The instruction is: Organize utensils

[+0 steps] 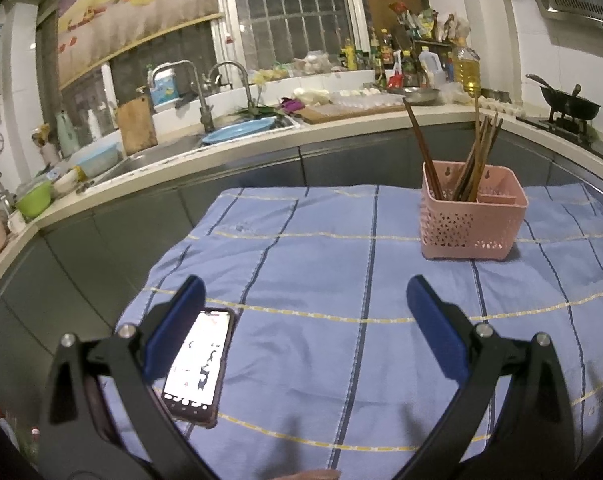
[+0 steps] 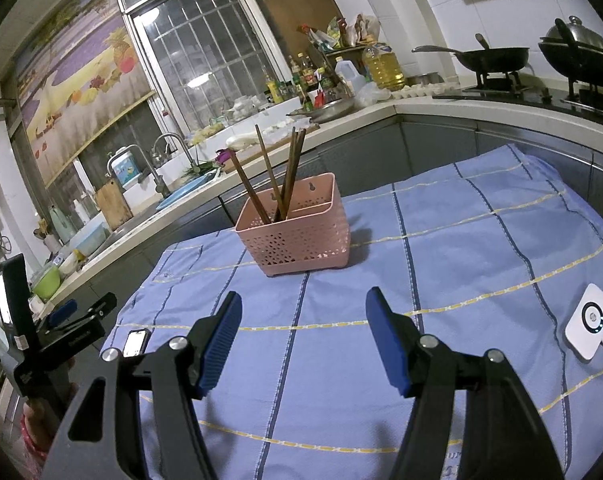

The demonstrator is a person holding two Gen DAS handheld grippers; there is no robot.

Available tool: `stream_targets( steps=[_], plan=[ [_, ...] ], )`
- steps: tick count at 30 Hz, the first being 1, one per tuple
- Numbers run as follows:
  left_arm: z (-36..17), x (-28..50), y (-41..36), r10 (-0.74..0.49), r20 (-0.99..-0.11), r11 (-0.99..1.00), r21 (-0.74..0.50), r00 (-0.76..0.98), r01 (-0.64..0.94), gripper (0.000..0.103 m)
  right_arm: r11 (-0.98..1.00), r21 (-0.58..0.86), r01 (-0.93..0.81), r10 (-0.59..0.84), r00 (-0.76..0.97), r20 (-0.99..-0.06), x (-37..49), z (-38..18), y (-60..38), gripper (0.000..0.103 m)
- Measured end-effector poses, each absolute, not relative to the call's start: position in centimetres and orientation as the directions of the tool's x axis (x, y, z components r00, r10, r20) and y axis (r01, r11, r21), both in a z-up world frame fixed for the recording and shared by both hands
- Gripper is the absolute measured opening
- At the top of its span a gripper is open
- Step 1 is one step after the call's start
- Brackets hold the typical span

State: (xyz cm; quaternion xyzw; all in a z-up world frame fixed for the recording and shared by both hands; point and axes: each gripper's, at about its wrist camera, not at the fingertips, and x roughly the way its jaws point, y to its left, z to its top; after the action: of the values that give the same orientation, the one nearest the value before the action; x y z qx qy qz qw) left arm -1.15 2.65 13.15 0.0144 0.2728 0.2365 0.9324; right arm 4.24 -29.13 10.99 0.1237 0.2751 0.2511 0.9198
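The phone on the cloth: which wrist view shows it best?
The left wrist view: the phone lies close, lit screen up, partly behind the left gripper's finger. The right wrist view shows it only as a small bright rectangle far left.

I count, near left on the blue checked cloth with yellow stripes (image 1: 301,248), a lit black-framed smartphone (image 1: 199,364). Near right, a white square device with a ring light and cable (image 2: 588,326). Far: a blue plastic basin (image 1: 239,130) in the steel sink, a wooden chopping board (image 1: 135,124), a yellow oil jug (image 2: 382,65), and black woks (image 2: 495,58) on the stove.
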Motion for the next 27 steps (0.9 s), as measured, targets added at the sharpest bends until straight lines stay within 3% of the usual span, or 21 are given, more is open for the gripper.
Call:
stream_targets(
  steps=[27],
  plan=[
    [15.1,-3.9,2.8,0.508,-0.413,0.855,0.132,0.756,-0.501,0.097,0.838,0.370,-0.401,0.537,0.726,-0.431,3.4,11.7,-28.8,0.065]
  ],
)
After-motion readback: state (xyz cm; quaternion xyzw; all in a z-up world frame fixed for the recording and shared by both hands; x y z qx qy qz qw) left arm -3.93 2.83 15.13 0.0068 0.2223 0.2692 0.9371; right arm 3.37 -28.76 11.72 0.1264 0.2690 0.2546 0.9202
